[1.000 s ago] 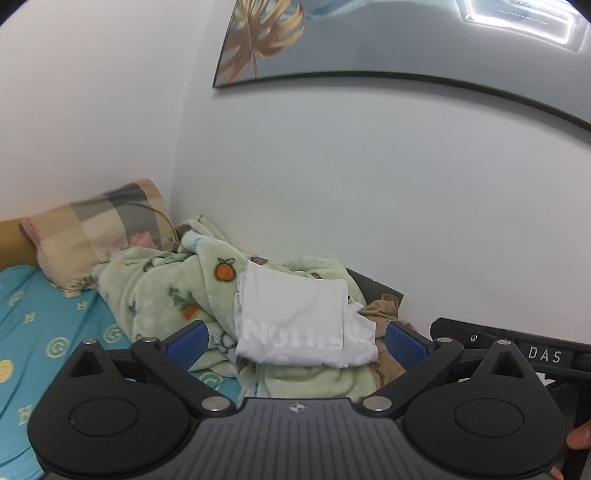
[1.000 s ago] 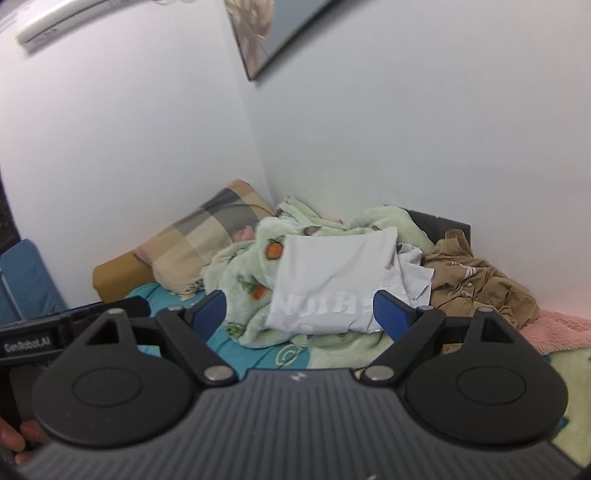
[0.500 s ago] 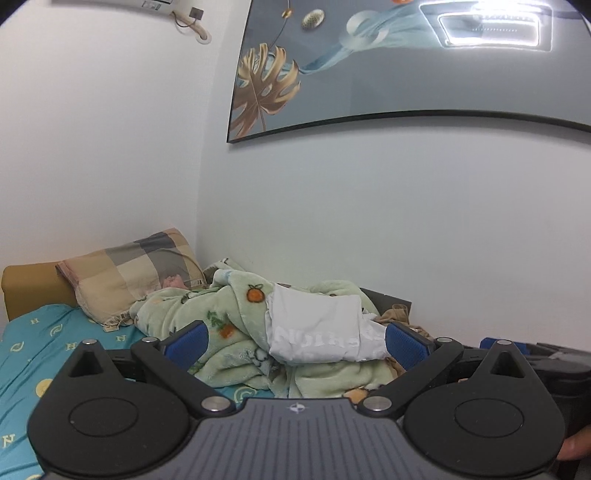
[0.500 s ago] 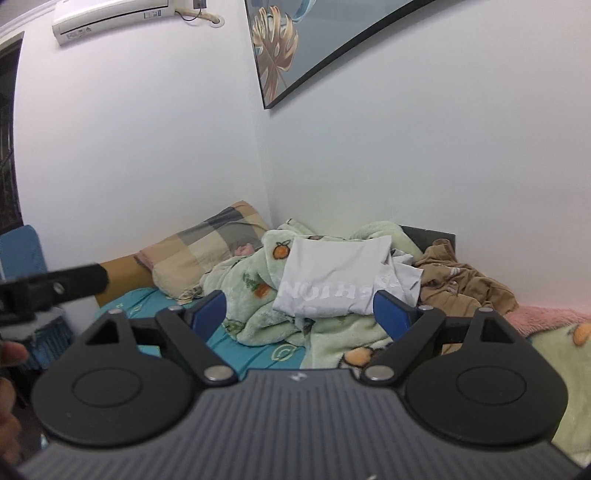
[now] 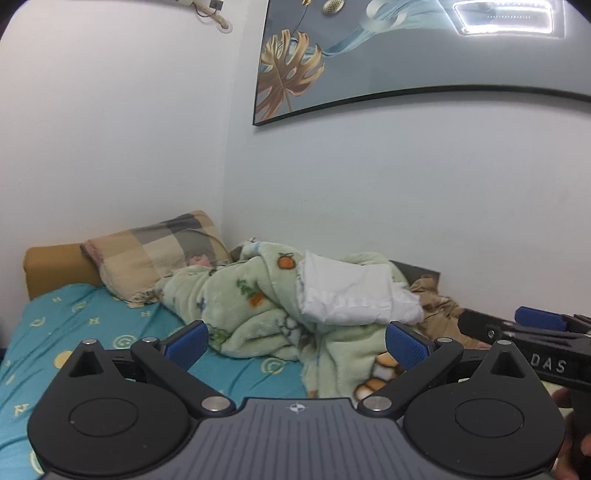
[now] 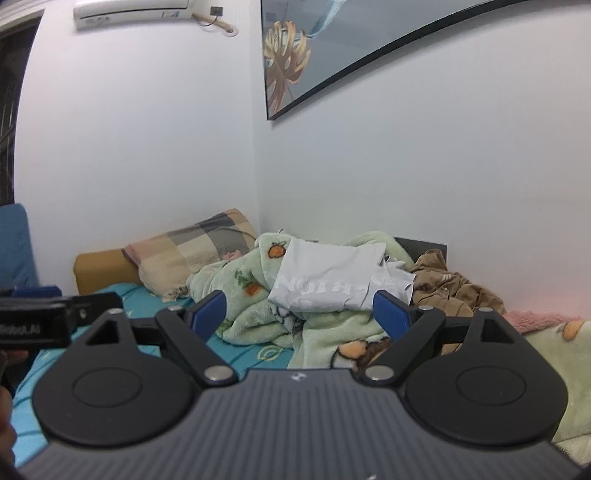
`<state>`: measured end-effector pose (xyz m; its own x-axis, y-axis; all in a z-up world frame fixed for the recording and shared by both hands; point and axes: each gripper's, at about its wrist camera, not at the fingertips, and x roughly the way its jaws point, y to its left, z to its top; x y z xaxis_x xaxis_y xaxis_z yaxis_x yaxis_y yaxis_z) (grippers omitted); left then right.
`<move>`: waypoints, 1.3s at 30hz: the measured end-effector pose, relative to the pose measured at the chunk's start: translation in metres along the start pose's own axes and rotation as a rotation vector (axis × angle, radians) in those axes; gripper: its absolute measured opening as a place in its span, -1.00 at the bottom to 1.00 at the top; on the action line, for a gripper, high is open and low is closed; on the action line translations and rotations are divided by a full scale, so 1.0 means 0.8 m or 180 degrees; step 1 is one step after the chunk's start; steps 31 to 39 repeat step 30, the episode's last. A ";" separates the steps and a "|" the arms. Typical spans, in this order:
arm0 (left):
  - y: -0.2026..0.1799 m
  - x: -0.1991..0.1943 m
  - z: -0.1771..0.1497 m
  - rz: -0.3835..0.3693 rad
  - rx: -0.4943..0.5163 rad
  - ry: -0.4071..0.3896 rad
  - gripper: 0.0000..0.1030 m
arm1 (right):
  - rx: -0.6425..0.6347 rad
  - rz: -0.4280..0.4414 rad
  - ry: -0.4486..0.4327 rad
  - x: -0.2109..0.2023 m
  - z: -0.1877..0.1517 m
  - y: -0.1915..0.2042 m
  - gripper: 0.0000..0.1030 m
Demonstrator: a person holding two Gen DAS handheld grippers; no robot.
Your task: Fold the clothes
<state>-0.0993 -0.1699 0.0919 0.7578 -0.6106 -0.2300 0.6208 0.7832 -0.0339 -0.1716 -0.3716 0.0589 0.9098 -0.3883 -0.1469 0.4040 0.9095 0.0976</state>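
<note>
Readable text first: the white folded shirt point(image 6: 332, 280) is showing big pale letters that look like "NOTH" plus a few more I can't make out, and they're too smeared to read in the left wrist view point(image 5: 351, 295). The right gripper point(image 5: 532, 325) is poking into the right edge of the left view with "DAS" printed on its side. The left gripper point(image 6: 48, 317) is showing up at the left edge of the right view with a blurry label ending in "Robot.AI" or close to it.

The shirt is sitting in the middle of both frames, lying on top of a bunched-up light green fleece blanket point(image 6: 251, 314) with orange fruit prints, pushed back toward the wall. Just right of it a crumpled tan garment point(image 6: 450, 291) is lying against the wall, with a bit of pink fuzzy fabric point(image 6: 535, 319) further right. A plaid pillow point(image 5: 155, 254) is leaning in the corner at center left, against a mustard headboard point(image 5: 55, 266).

Room-wise, the teal sheet point(image 5: 92, 325) with yellow symbols is stretching out open across the lower left of both frames, in front of the blanket pile. A leaf painting point(image 5: 369, 55) is hanging at the upper right, and an air conditioner point(image 6: 133, 13) is sitting at the top left of the right view.

Both grippers are hanging in the air over the near side of the bed, well short of the clothes. On each, the blue pads point(image 5: 186, 341) are spread wide apart with nothing between them.
</note>
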 end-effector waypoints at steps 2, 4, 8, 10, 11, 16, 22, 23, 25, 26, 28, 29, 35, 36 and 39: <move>0.003 0.001 -0.001 -0.0010 -0.0048 -0.0022 0.99 | 0.0032 0.0031 0.0032 0.003 -0.005 0.001 0.71; 0.005 0.000 -0.002 -0.0023 -0.0099 -0.0038 0.99 | 0.0029 0.0029 0.0036 0.005 -0.007 0.002 0.71; 0.005 0.001 -0.004 0.0017 -0.0070 -0.0030 0.99 | 0.0023 0.0011 0.0029 0.008 -0.006 0.000 0.71; 0.006 0.002 -0.005 0.0021 -0.0064 -0.0012 0.99 | 0.0036 0.0005 0.0031 0.008 -0.006 -0.002 0.71; 0.006 0.003 -0.005 0.0020 -0.0064 0.0000 0.99 | 0.0042 0.0009 0.0035 0.008 -0.006 -0.002 0.71; 0.007 0.004 -0.007 0.0006 -0.0084 0.0043 0.99 | 0.0071 0.0030 0.0054 0.006 -0.007 -0.003 0.71; 0.008 0.000 -0.007 0.0028 -0.0076 0.0025 0.99 | 0.0072 0.0075 0.0030 0.002 -0.004 -0.001 0.71; 0.008 0.000 -0.007 0.0029 -0.0073 0.0018 0.99 | 0.0076 0.0078 0.0027 0.001 -0.003 -0.001 0.71; 0.008 -0.001 -0.007 0.0029 -0.0070 0.0008 0.99 | 0.0079 0.0076 0.0030 0.001 -0.003 -0.001 0.71; 0.009 -0.002 -0.007 0.0027 -0.0072 0.0007 0.99 | 0.0079 0.0074 0.0034 0.001 -0.002 -0.001 0.71; 0.009 -0.002 -0.007 0.0021 -0.0075 0.0004 0.99 | 0.0081 0.0073 0.0036 0.000 -0.003 -0.001 0.71; 0.009 -0.003 -0.007 0.0023 -0.0073 0.0005 0.99 | 0.0081 0.0072 0.0036 0.000 -0.003 0.000 0.71; 0.009 -0.003 -0.007 0.0026 -0.0070 0.0006 0.99 | 0.0080 0.0070 0.0038 0.000 -0.003 0.000 0.71; 0.009 -0.003 -0.007 0.0026 -0.0070 0.0006 0.99 | 0.0080 0.0070 0.0038 0.000 -0.003 0.000 0.71; 0.009 -0.003 -0.007 0.0026 -0.0070 0.0006 0.99 | 0.0080 0.0070 0.0038 0.000 -0.003 0.000 0.71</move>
